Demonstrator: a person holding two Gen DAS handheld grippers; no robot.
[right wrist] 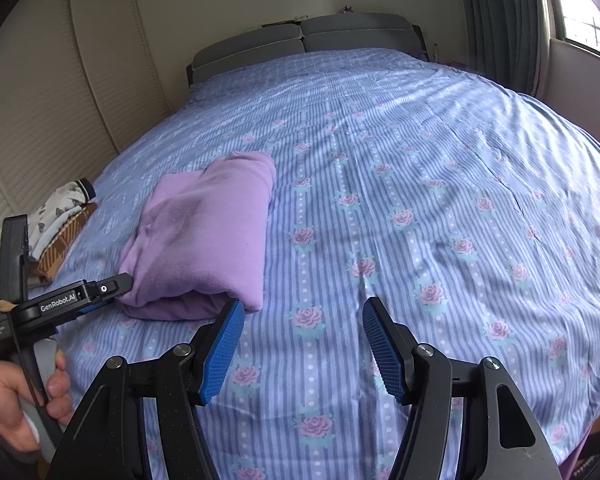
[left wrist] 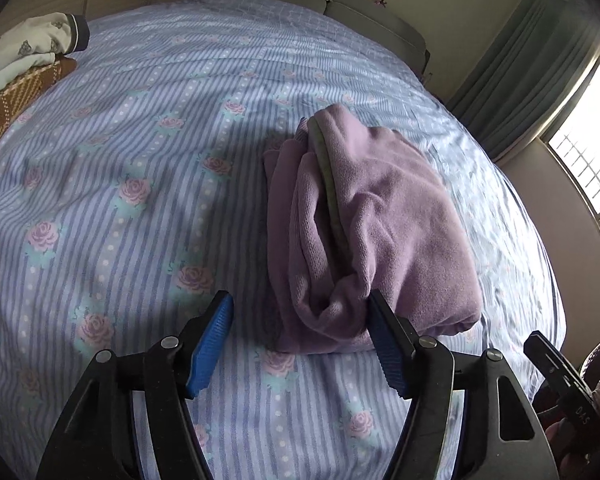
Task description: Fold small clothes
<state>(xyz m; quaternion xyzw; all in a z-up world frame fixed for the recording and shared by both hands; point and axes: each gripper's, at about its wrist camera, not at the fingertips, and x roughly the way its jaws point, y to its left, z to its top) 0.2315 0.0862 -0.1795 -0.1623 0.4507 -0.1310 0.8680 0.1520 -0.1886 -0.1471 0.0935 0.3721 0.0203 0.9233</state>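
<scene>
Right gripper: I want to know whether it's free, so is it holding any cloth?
No, the right gripper has its fingers apart over the bare bedsheet, beside the folded purple garment.

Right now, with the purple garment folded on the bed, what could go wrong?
1. The left hand-held gripper is open with the folded purple garment's near edge between its pads; pulling back carelessly might snag the cloth and undo the fold.
2. That near edge looks bunched, so the layers might slump.
</scene>
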